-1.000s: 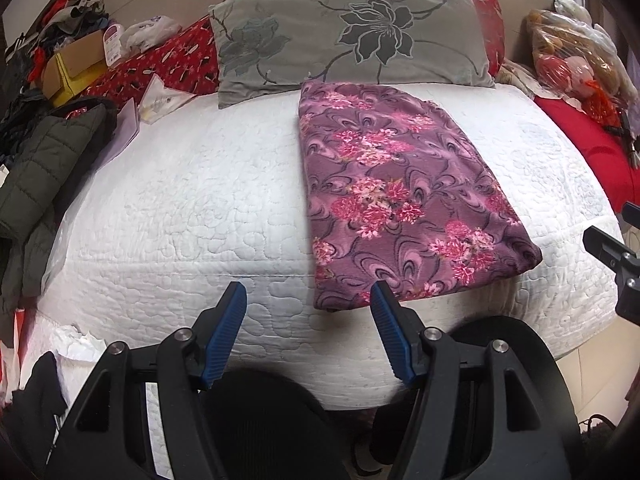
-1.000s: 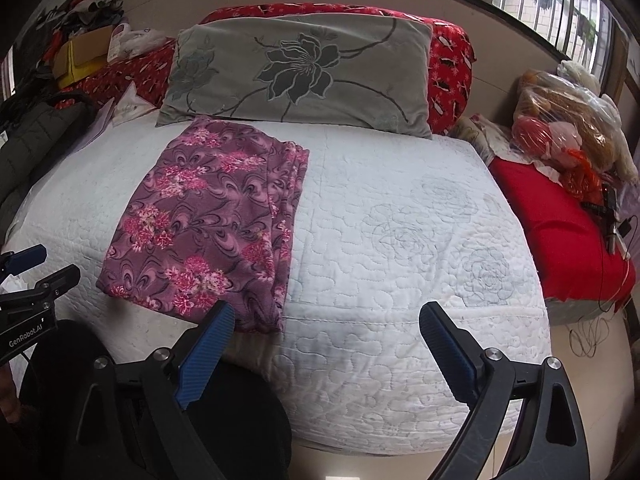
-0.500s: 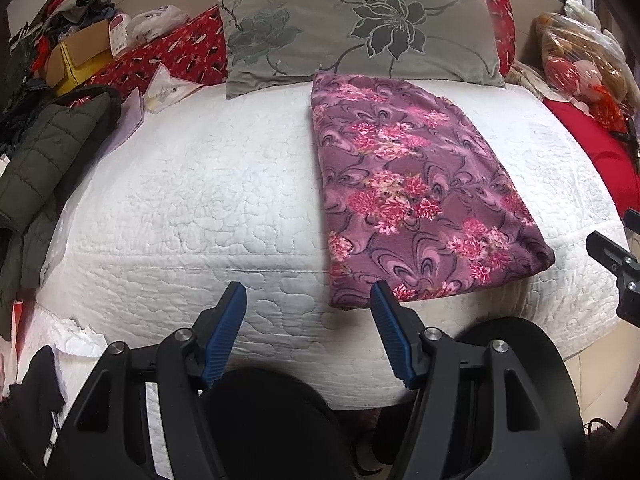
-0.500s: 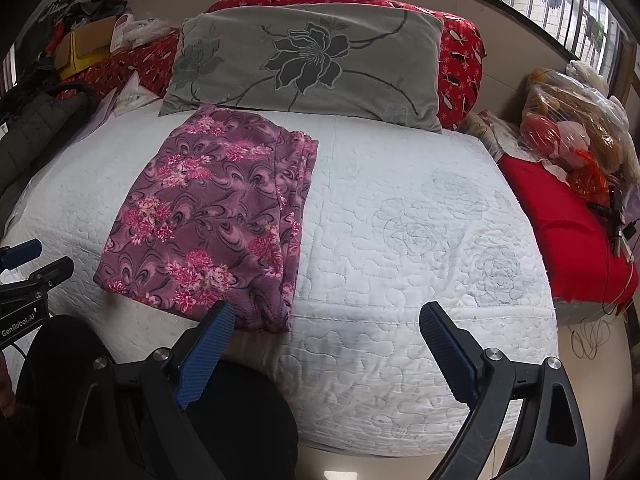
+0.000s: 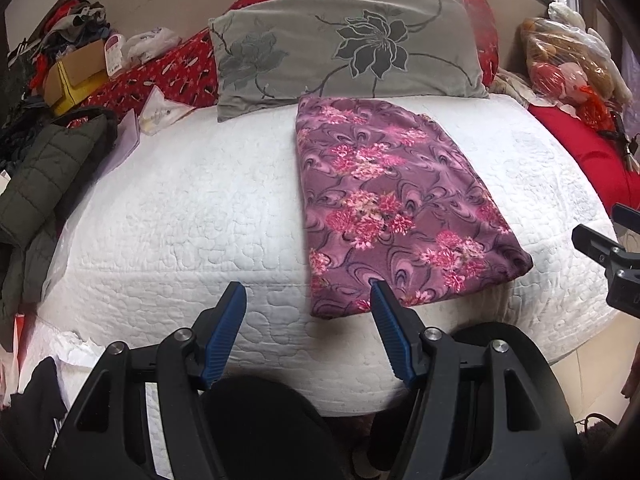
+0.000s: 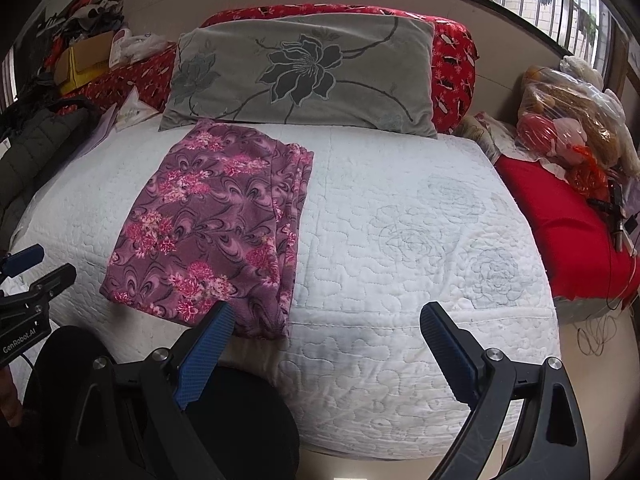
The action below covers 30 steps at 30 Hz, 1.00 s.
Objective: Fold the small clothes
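Note:
A purple garment with pink flowers [image 5: 394, 204] lies folded into a long rectangle on the white quilted bed [image 5: 192, 216], its far end touching the grey pillow. In the right wrist view the same garment [image 6: 216, 224] sits left of centre. My left gripper [image 5: 308, 304] hovers open off the bed's near edge, its right finger in line with the garment's near hem, nothing between the blue pads. My right gripper [image 6: 326, 322] is open wider, also empty, over the near edge to the right of the garment. Each gripper shows at the side of the other's view.
A grey flowered pillow [image 5: 344, 48] and red patterned bolster [image 6: 452, 64] line the head of the bed [image 6: 420, 240]. A dark padded jacket [image 5: 44, 168] and cardboard boxes [image 5: 76, 72] crowd the left. A red cushion [image 6: 568, 232] with bagged toys [image 6: 568, 120] sits at the right.
Both views have tipped up a little, so the bed and garment sit lower in frame. The garment has not moved. Both grippers keep the same opening.

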Each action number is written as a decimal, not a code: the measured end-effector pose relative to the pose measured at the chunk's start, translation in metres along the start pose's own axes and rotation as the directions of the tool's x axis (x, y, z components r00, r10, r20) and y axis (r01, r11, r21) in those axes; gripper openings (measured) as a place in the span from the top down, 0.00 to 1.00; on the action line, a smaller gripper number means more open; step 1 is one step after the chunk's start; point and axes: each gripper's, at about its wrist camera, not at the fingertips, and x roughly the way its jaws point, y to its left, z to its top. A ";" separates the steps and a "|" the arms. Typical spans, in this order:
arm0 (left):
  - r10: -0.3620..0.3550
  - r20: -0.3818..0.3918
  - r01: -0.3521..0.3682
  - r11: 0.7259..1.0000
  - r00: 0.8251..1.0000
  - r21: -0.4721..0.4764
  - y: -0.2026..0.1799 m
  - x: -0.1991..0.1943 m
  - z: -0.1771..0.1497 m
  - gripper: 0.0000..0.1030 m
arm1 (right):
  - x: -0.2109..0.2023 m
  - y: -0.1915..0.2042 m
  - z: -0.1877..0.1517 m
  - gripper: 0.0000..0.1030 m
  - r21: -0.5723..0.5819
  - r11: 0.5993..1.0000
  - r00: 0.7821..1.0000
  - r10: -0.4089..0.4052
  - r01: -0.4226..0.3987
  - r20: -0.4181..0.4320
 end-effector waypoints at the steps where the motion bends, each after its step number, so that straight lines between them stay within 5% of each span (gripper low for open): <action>1: -0.001 -0.003 0.001 1.000 1.000 -0.001 0.000 -0.001 0.000 0.38 | -0.002 -0.001 0.000 0.07 0.002 1.000 1.000 0.000 0.000 0.005; 30: -0.032 0.010 0.031 0.999 0.999 0.022 -0.015 -0.017 -0.005 0.38 | -0.020 -0.006 -0.011 0.06 0.014 1.000 0.999 0.001 -0.001 0.043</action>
